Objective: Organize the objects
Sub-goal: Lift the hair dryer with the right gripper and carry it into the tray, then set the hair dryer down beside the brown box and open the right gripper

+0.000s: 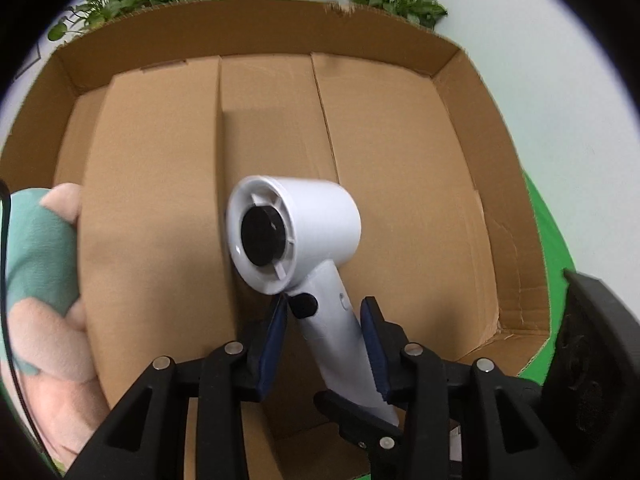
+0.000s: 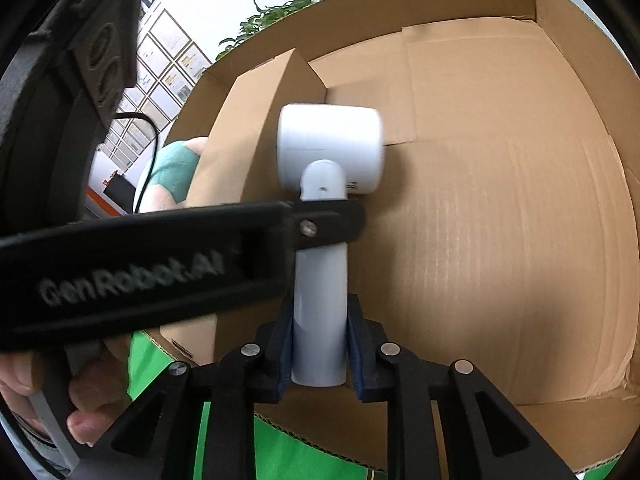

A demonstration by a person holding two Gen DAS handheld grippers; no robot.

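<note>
The right hand-held gripper [image 2: 320,354] was clamped on the foot of the white hair dryer's [image 2: 320,280] handle, blue pads tight against both sides. Higher up that same handle, just under the head, the left hand-held gripper [image 1: 326,344] was closed on it too, its pads [image 1: 276,336] on either flank near the black switch [image 1: 303,306]. Both held the dryer inside the open cardboard box [image 1: 400,160], its head low over the loose cardboard sheets on the bottom, beside an upright flap. It looked rigid, smooth-shelled and top-heavy, so likely to twist in a low grip; the handle near the head seemed the steadier hold. A plush toy [image 1: 40,264] sat at the box's left.
</note>
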